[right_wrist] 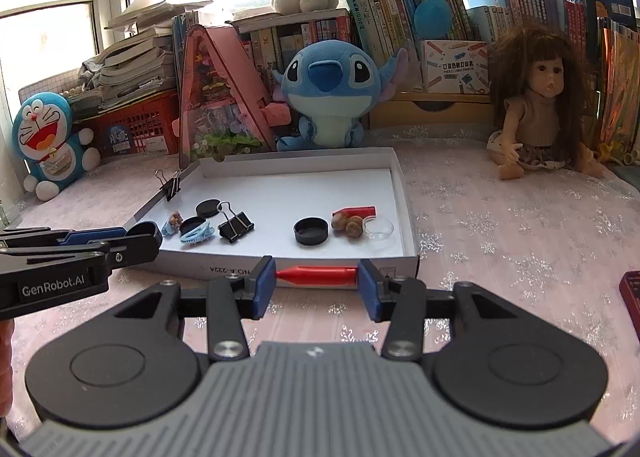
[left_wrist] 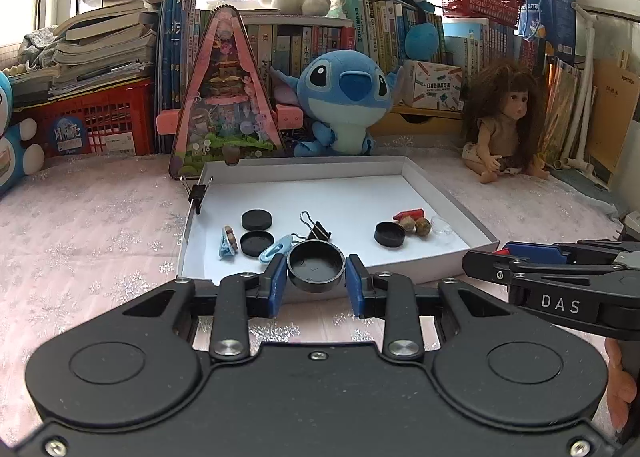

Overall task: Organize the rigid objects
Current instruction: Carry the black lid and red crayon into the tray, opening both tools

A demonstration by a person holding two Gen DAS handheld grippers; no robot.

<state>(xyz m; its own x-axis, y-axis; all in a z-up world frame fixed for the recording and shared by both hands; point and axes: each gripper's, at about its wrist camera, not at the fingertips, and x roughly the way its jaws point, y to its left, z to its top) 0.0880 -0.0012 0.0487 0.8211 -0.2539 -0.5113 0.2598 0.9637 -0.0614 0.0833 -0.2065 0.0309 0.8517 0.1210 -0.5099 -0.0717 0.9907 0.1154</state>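
Left wrist | white tray (left_wrist: 440, 181) holds black caps (left_wrist: 256, 219), binder clip (left_wrist: 318, 231)

The tray (left_wrist: 448, 193) lay on the tablecloth (left_wrist: 100, 225), before the plush (left_wrist: 344, 97). A doll (left_wrist: 506, 121) sat right of the tray, well apart. In the tray's left part lay two caps (left_wrist: 256, 219), a binder clip (left_wrist: 318, 231) right of them and a hair clip (left_wrist: 276, 251) nearer the front wall. In its right part lay a third cap (left_wrist: 389, 234), with nuts (left_wrist: 418, 226) just right of it and a dish (left_wrist: 442, 226) beyond. Another clip (left_wrist: 197, 193) sat on the tray's left wall. Before the tray's front wall a cap (left_wrist: 316, 265) sat between the left gripper (left_wrist: 316, 277) pads, and a crayon (right_wrist: 316, 274) between the right gripper (right_wrist: 316, 281) pads.
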